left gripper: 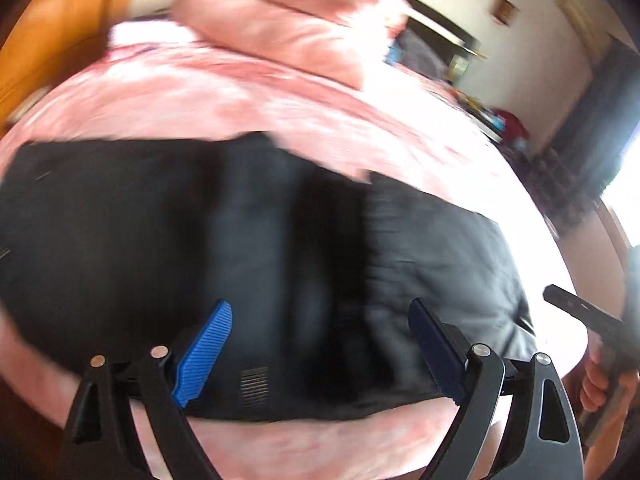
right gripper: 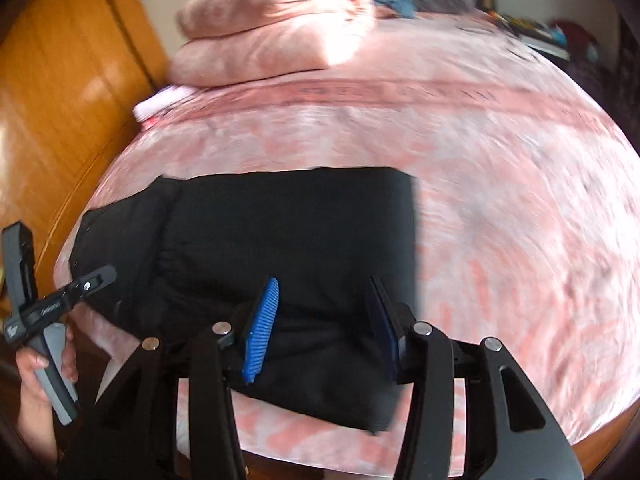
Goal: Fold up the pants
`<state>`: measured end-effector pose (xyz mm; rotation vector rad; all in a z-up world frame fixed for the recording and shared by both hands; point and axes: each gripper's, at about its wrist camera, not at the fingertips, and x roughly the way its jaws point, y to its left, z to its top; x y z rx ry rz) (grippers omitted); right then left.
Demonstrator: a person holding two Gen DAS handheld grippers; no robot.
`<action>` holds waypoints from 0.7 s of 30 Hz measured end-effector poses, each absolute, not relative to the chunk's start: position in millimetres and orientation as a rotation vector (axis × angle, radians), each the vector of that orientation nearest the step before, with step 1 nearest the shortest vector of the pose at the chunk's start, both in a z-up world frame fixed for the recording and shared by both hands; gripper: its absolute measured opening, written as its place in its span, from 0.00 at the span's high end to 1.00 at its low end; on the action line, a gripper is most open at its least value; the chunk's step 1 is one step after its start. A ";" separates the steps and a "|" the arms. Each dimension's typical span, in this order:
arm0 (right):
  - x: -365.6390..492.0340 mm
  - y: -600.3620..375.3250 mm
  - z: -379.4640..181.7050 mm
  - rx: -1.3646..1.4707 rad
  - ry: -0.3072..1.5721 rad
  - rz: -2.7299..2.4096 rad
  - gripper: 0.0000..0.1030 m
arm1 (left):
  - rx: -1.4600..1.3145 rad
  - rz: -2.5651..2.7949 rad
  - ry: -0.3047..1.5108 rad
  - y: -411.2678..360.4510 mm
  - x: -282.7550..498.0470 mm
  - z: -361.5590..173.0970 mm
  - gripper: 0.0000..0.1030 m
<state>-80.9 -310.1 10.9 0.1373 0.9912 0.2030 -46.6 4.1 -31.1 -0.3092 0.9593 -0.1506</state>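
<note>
Black pants (left gripper: 240,248) lie flat on the pink bedspread (left gripper: 248,100), folded into a broad rectangle; they also show in the right wrist view (right gripper: 288,232). My left gripper (left gripper: 320,352) hovers open over the pants' near edge, blue pads wide apart, holding nothing. My right gripper (right gripper: 324,324) is open above the pants' near right part, empty. The left tool and the hand holding it (right gripper: 44,336) show at the left of the right wrist view. The right tool (left gripper: 592,320) shows at the right edge of the left wrist view. Both views are motion-blurred.
A folded pink duvet (right gripper: 272,28) lies at the head of the bed. A wooden headboard (right gripper: 60,80) stands on the left. Cluttered shelves and dark items (left gripper: 500,120) sit beyond the bed's far right. A bright window (left gripper: 628,184) is at right.
</note>
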 end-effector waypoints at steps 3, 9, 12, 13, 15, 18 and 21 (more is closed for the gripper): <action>-70.3 -252.7 6.2 0.105 1.007 0.305 0.55 | -0.342 -0.047 0.970 49.8 -59.2 -32.3 0.12; -47.0 -173.1 -24.2 0.111 1.082 0.366 0.57 | -0.475 0.118 0.993 143.5 -88.3 -44.1 0.12; -42.7 -155.6 -44.4 0.109 1.120 0.362 0.56 | -0.573 0.179 0.981 183.4 -95.4 -55.9 0.13; -42.0 -152.9 -49.7 0.103 1.127 0.347 0.56 | -0.600 0.186 0.983 193.5 -95.8 -61.0 0.13; -41.8 -148.5 -55.3 0.082 1.124 0.331 0.55 | -0.662 0.192 0.985 210.6 -96.7 -71.6 0.13; -41.1 -141.5 -57.8 0.053 1.122 0.322 0.55 | -0.761 0.184 0.972 230.2 -96.1 -86.3 0.14; -41.4 -141.4 -58.8 0.043 1.124 0.323 0.55 | -0.831 0.174 0.946 241.1 -95.8 -94.9 0.14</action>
